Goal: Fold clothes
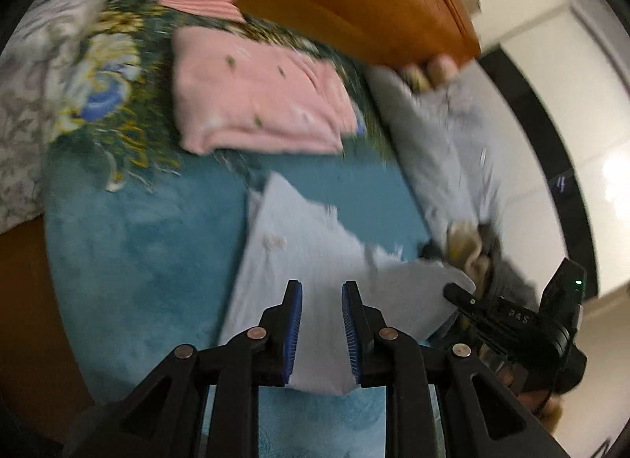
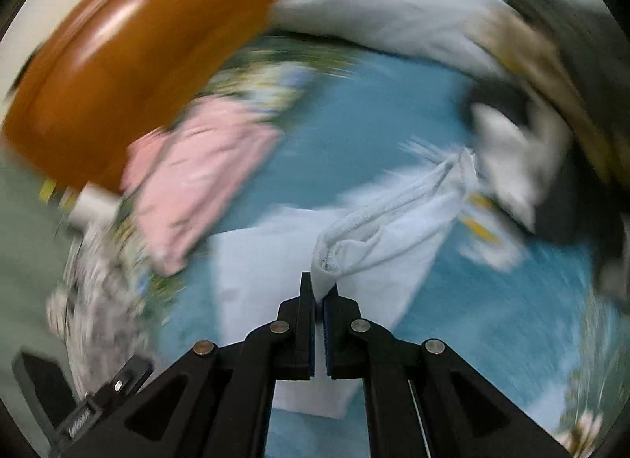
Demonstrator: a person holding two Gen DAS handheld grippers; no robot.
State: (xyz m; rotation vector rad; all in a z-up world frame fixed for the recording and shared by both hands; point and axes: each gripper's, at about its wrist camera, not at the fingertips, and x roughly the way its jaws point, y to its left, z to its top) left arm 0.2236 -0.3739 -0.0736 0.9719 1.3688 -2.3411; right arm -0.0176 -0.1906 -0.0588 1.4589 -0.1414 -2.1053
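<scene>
Your right gripper (image 2: 323, 292) has its jaws clamped on the pale blue garment's (image 2: 397, 237) bunched edge — your left gripper's (image 1: 322, 300) jaws stand apart above it (image 1: 299, 261) on the bed (image 1: 138, 253).

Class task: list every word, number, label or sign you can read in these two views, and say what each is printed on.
"04S", roughly; faint and blurred, so uncertain: on the black body of the right hand-held gripper, seen in the left wrist view.
Nothing else is readable; the garments show only blurred prints.
</scene>
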